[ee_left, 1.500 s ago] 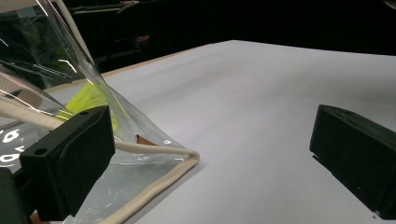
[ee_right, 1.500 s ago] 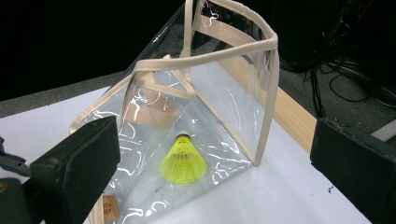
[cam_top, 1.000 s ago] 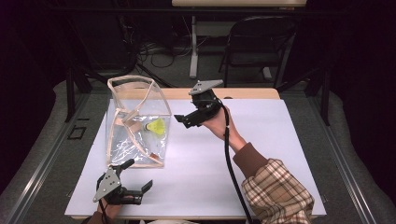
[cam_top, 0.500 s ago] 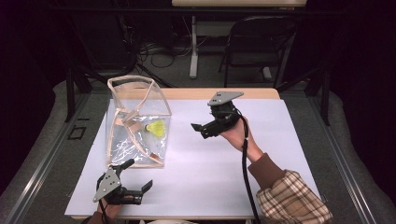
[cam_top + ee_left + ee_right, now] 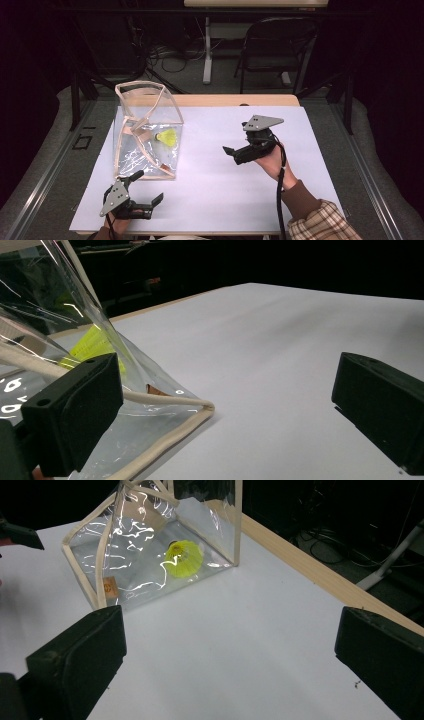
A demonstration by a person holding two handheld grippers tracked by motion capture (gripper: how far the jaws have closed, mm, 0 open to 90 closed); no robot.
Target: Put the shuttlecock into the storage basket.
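Note:
A clear plastic bag (image 5: 145, 127) with cream trim stands open-topped on the left of the white table sheet (image 5: 215, 185). A yellow shuttlecock (image 5: 167, 136) lies inside it. My left gripper (image 5: 147, 187) rests open on the sheet just in front of the bag's near corner; in the left gripper view the bag's cream edge (image 5: 170, 432) lies beside the left jaw, and the shuttlecock (image 5: 92, 342) shows through the plastic. My right gripper (image 5: 231, 151) is held above the sheet, right of the bag, open and empty, facing the bag (image 5: 135, 530) and the shuttlecock (image 5: 184, 558).
The table's wooden far edge (image 5: 235, 100) runs behind the sheet. A folding chair (image 5: 275, 45) and cables stand on the floor beyond. Bare white sheet stretches between the bag and the right hand.
The right gripper has drawn back from the bag's top, moving right and toward the near side. The shuttlecock stays in the bag. The left gripper has not moved.

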